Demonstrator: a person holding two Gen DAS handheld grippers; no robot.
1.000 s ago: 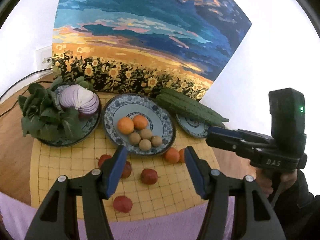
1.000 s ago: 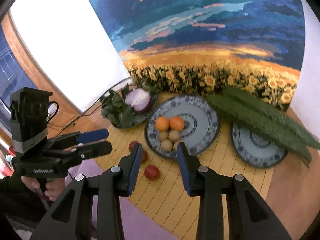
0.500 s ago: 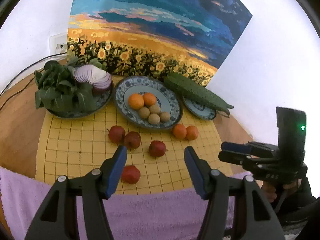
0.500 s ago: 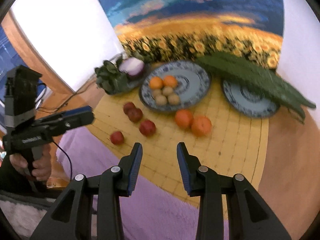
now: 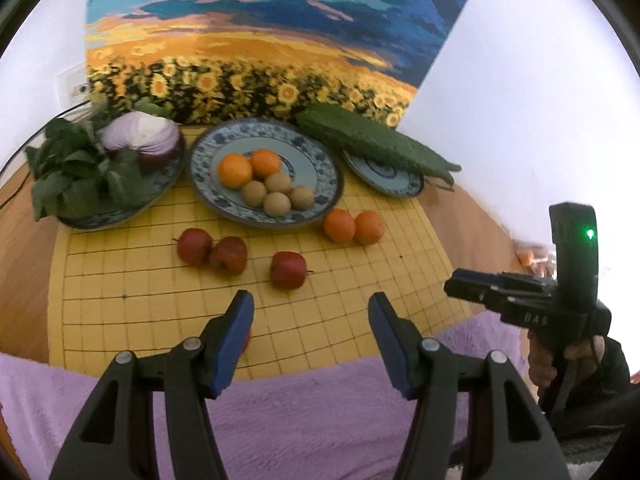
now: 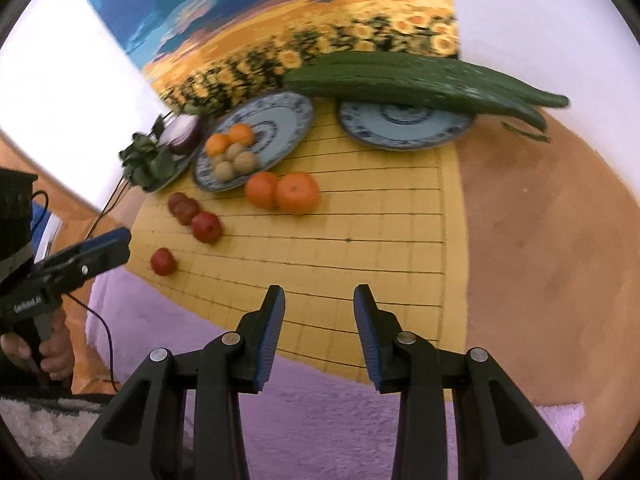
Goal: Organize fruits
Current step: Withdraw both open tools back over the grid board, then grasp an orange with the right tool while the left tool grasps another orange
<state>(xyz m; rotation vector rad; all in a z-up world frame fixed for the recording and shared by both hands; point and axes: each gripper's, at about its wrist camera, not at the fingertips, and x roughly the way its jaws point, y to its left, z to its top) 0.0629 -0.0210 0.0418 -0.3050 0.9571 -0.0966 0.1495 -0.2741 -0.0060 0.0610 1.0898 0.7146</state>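
A blue patterned plate holds two oranges and several brown round fruits. Two loose oranges lie on the yellow grid mat in front of it. Several red apples lie on the mat to the left; one sits near the mat's front edge, mostly hidden behind my left finger. My left gripper is open and empty above the mat's front edge. My right gripper is open and empty, also seen in the left wrist view.
A plate of leafy greens and a cut purple onion stands at the back left. A smaller plate at the back right carries long bitter gourds. A sunflower painting leans on the wall. Purple cloth covers the front.
Both grippers have pulled back from the plates and fruit, toward the front edge of the mat. The right view has swung rightward. Both stayed open and empty; the fruit has not moved.
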